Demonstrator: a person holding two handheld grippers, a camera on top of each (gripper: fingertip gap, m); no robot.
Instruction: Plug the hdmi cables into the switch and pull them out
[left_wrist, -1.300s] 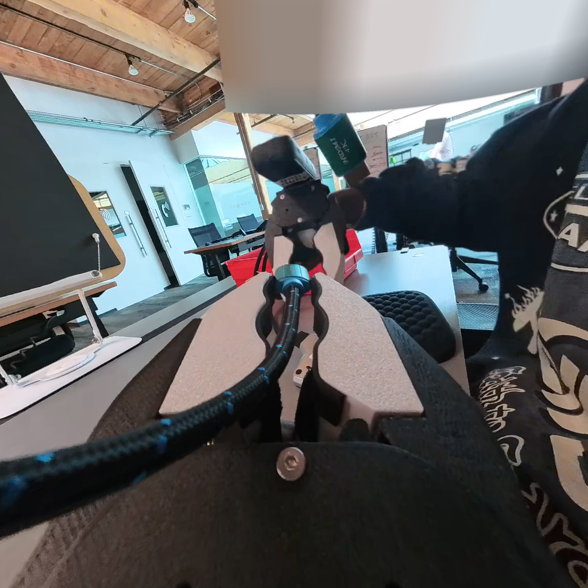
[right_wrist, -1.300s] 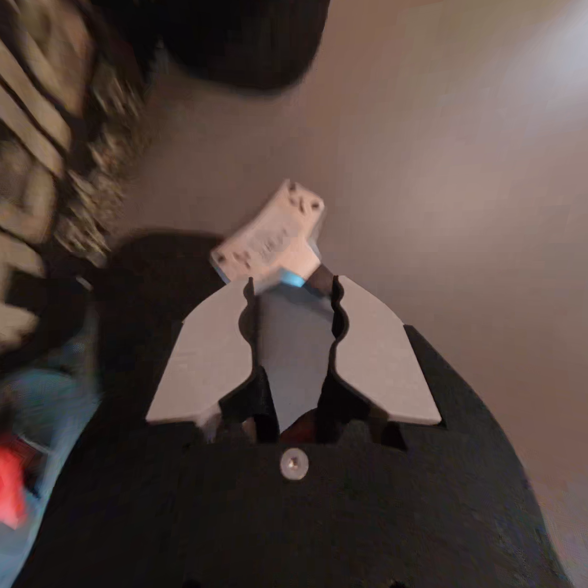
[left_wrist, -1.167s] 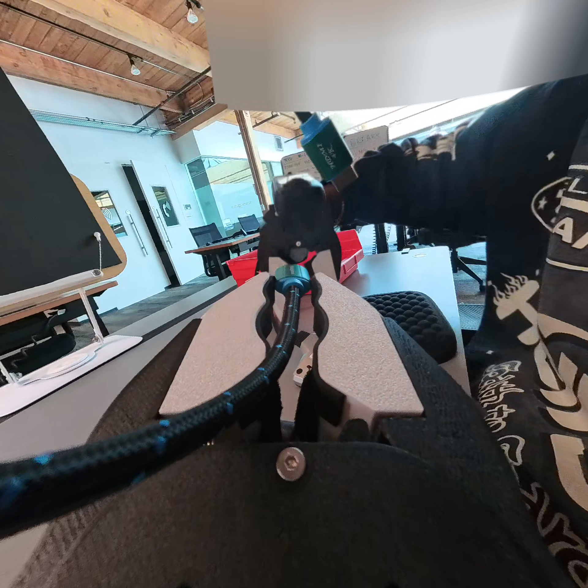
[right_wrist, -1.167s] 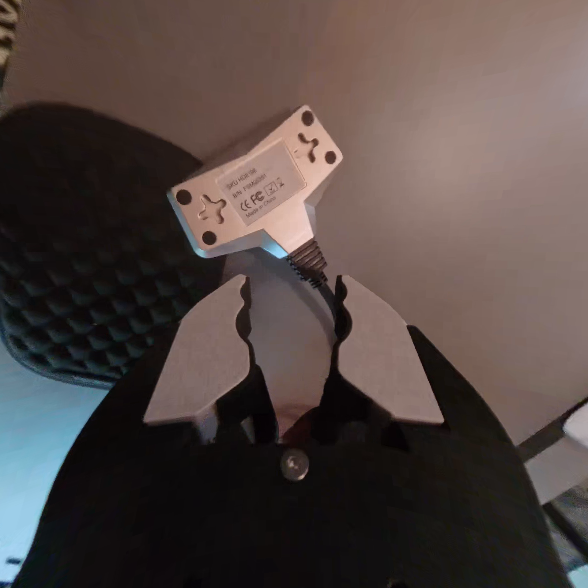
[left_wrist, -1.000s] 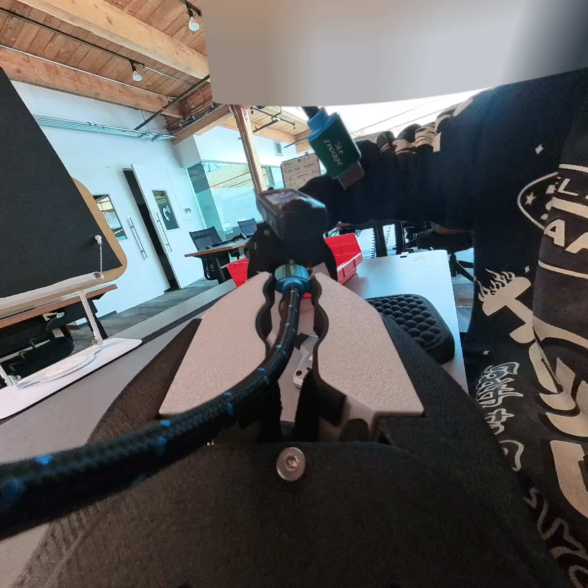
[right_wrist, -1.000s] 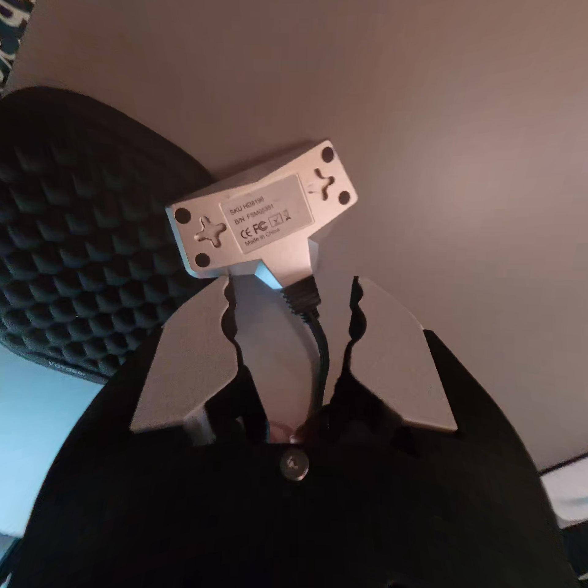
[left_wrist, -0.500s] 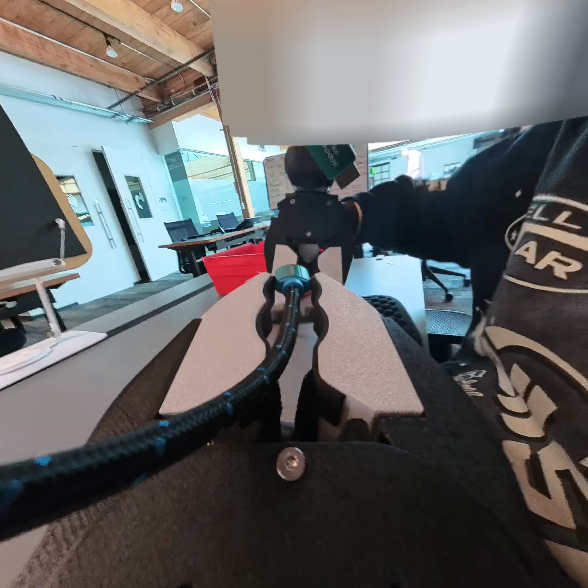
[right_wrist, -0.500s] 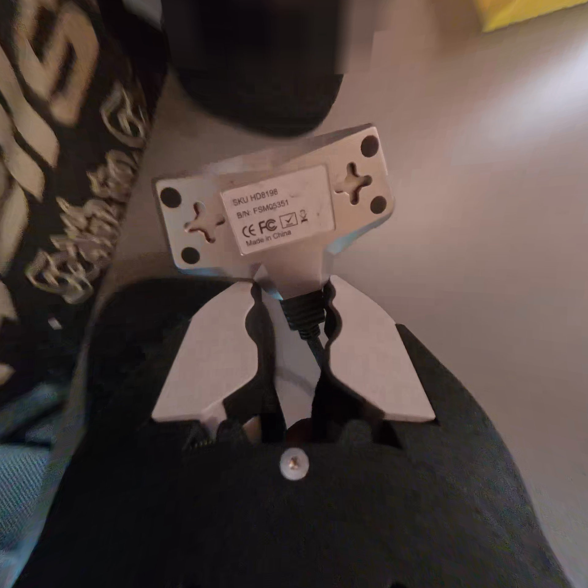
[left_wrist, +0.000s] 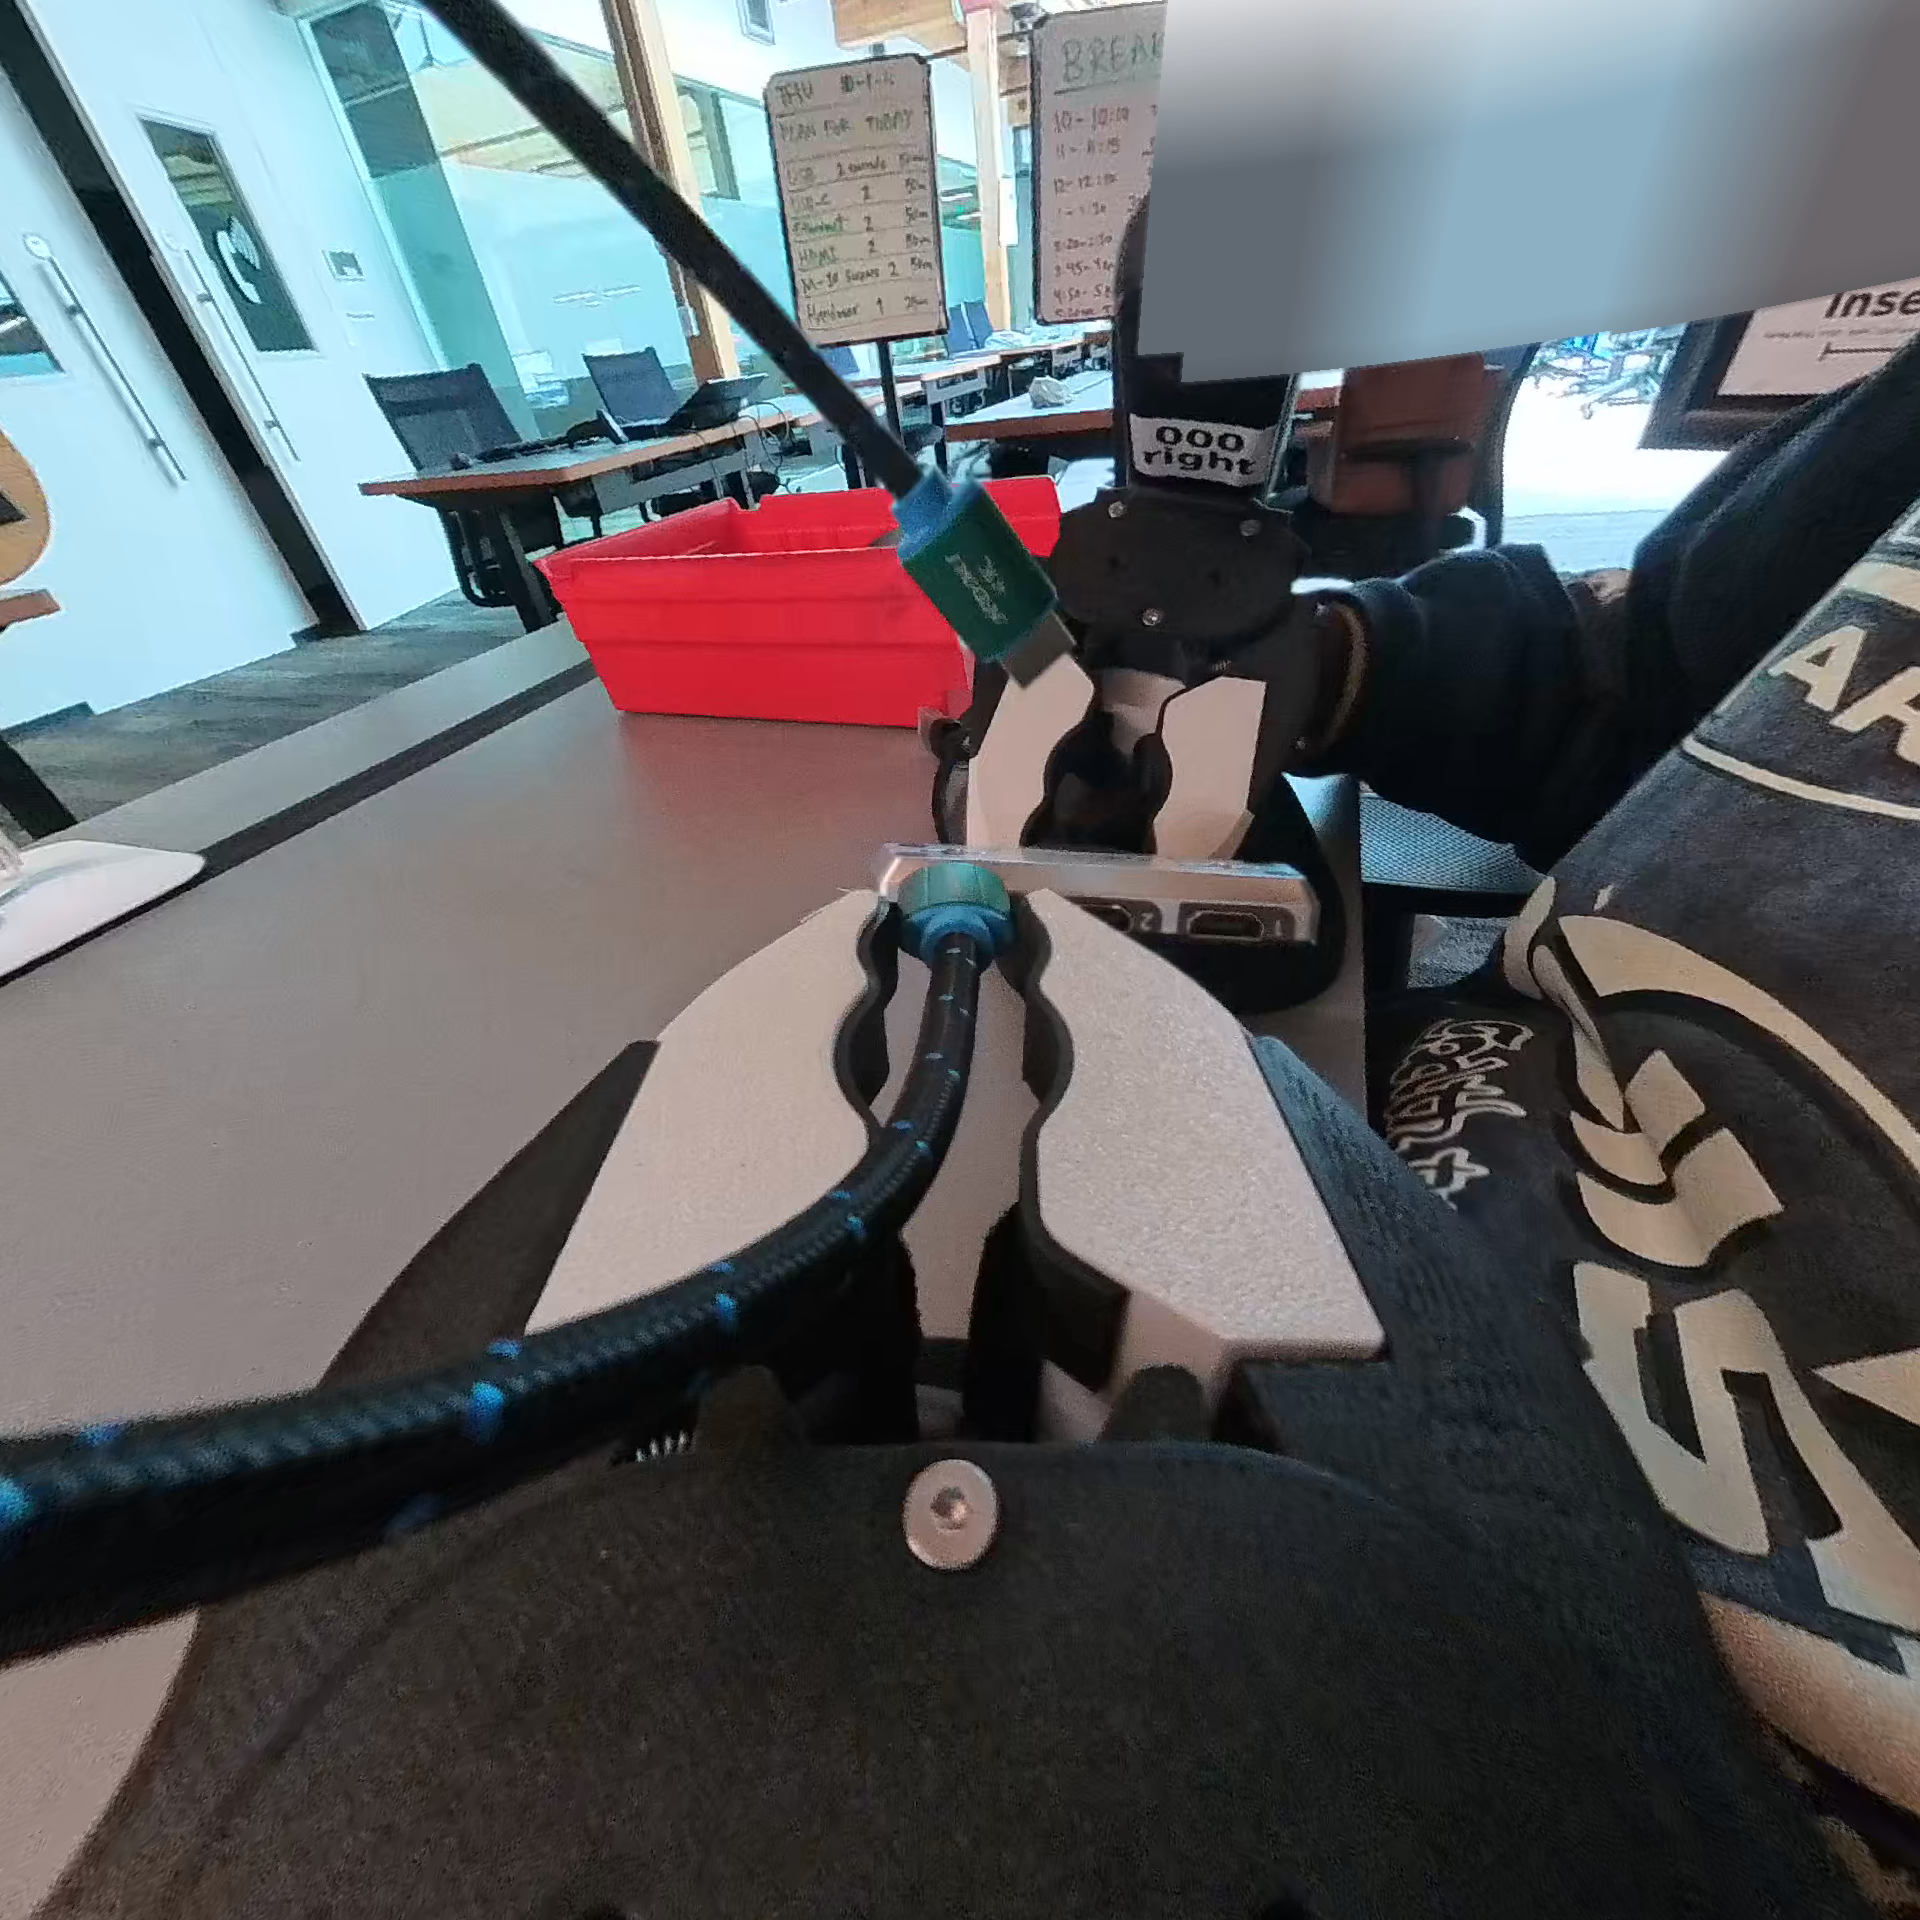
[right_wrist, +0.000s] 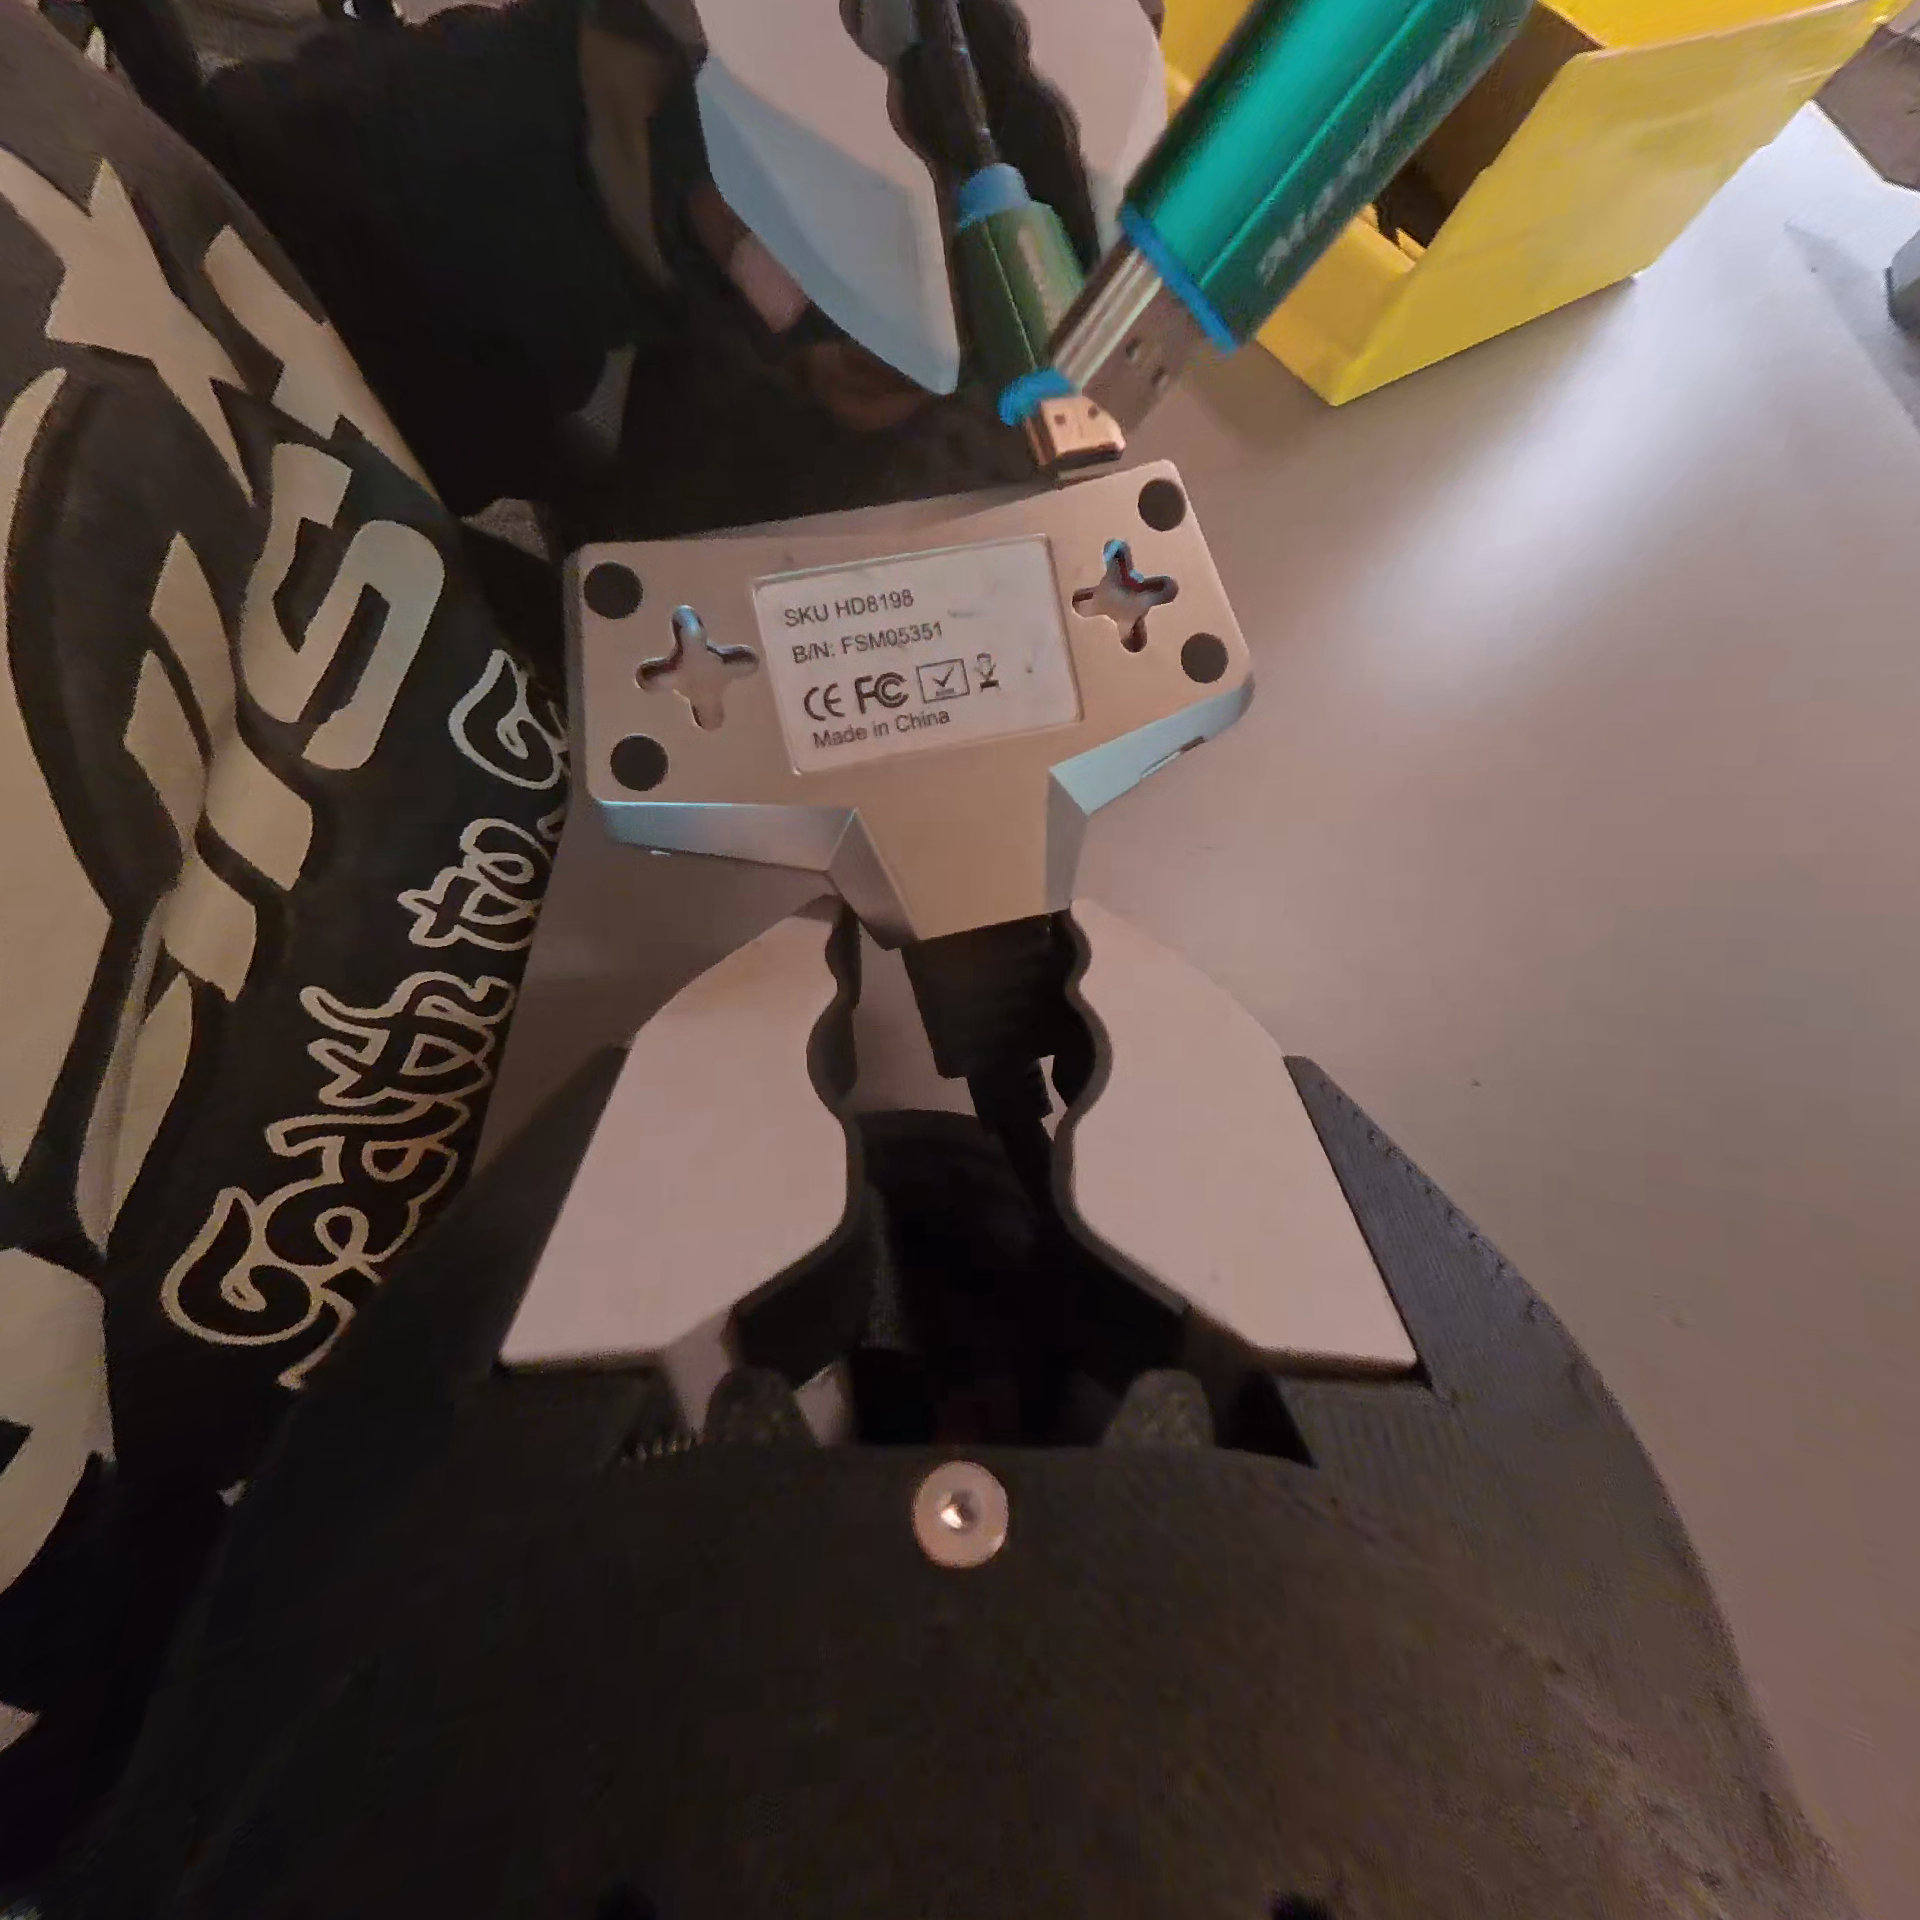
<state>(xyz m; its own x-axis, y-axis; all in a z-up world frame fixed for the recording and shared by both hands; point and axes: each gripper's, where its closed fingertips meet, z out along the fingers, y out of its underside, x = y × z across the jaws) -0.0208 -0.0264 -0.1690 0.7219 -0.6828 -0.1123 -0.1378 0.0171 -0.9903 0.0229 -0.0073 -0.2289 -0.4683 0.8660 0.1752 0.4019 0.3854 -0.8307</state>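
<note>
In the left wrist view, the left gripper (left_wrist: 951, 925) pinches the braided cable (left_wrist: 883, 1153) just behind its green plug (left_wrist: 940, 902), fingers pressed onto it, and the plug's nose meets the near edge of the silver switch (left_wrist: 1101, 888). Two ports (left_wrist: 1231, 921) to the right of it look empty. The right gripper (left_wrist: 1127, 758) stands opposite, beyond the switch, and a second green plug (left_wrist: 977, 592) dangles free on its own black cable just above (it is in nobody's grip). I judge the first insertion is only starting: whether the held plug is already in a port I cannot tell from here. A red bin (left_wrist: 769, 623) sits farther back on the dark table (left_wrist: 364, 935), well apart, and a person's printed dark sleeve (left_wrist: 1662, 1039) fills the right. In the right wrist view, the right gripper (right_wrist: 961, 935) closes on the switch's neck, fingers bearing on the black strain relief (right_wrist: 982, 997); the switch (right_wrist: 904, 675) is upside down, label side up, lifted off the pale table (right_wrist: 1558, 935). The held plug (right_wrist: 1023, 270) shows its gold tip (right_wrist: 1075, 426) at the far right corner, touching or just short of the edge, so not seated. Left to do, in my view: seat this plug, plug in the other, then pull both. The loose plug (right_wrist: 1299, 177) hangs right beside the tip and could crowd the entry. A yellow box (right_wrist: 1507, 208) lies behind.
</note>
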